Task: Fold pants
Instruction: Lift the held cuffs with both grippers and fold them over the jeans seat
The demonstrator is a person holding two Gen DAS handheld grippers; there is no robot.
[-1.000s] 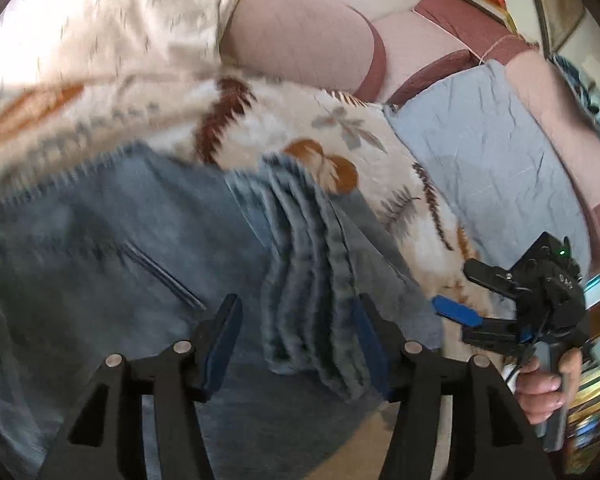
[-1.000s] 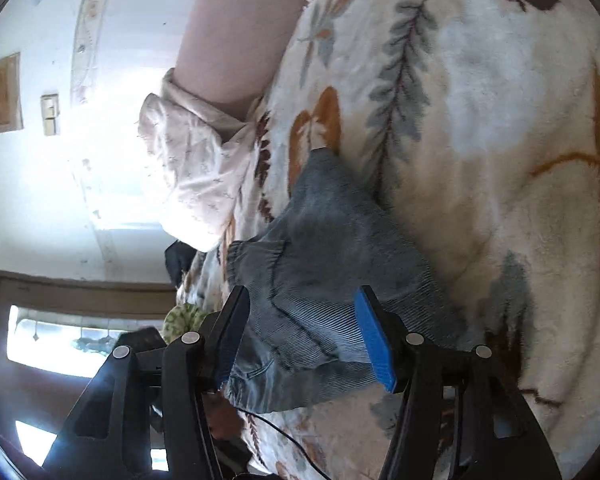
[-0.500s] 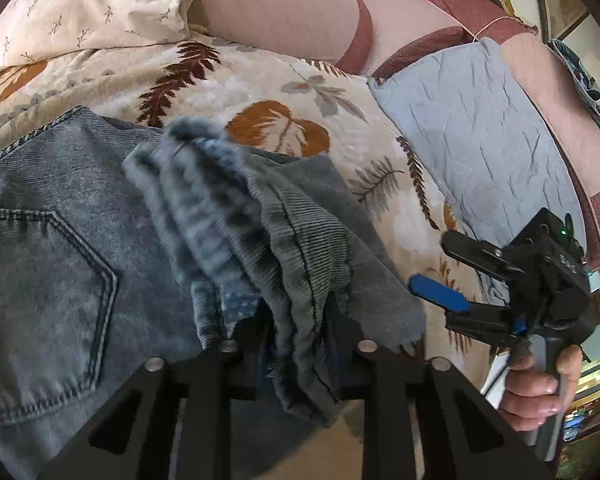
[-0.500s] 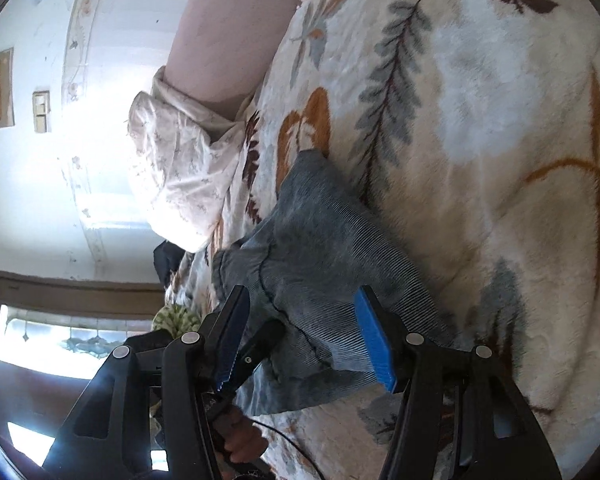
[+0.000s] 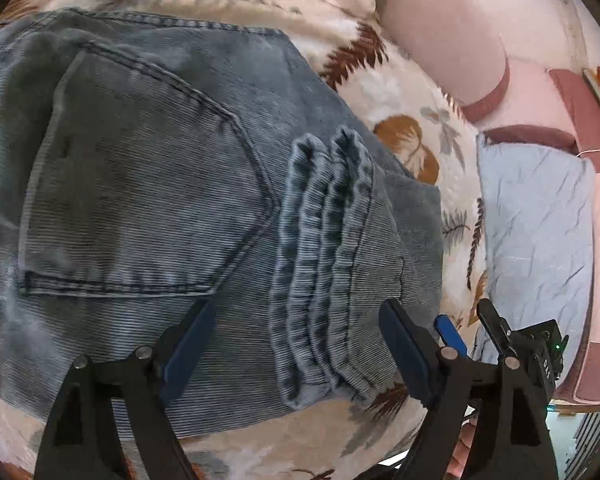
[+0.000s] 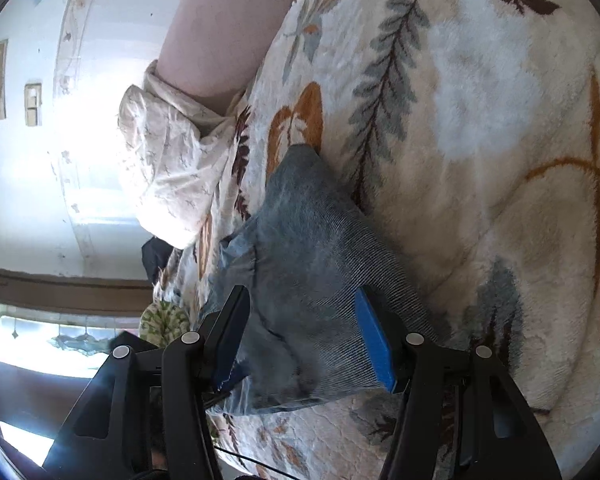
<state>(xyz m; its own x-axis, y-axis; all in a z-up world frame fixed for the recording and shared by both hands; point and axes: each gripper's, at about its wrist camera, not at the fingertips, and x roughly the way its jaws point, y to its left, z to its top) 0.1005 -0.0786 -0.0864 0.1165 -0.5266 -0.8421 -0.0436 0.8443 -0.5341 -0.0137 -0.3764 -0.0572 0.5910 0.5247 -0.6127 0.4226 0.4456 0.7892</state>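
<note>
The jeans [image 5: 148,184] lie folded on the bed [image 5: 384,92], hems [image 5: 324,264] stacked on top. The left hand-held gripper [image 5: 296,344] tilts steeply down, jaws just opened wide, straddling the hems untouched. The right hand-held gripper [image 6: 300,336] hangs half-open over the jeans' edge.

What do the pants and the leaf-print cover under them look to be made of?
Pants: faded blue-grey denim by the look, matte, with a fine ribbed weave, double-stitched seams and a patch back pocket. Leaf-print cover: seemingly a plush fleece blanket, given its soft fuzzy nap and slightly blurred printed leaves; the fibre itself cannot be told.
</note>
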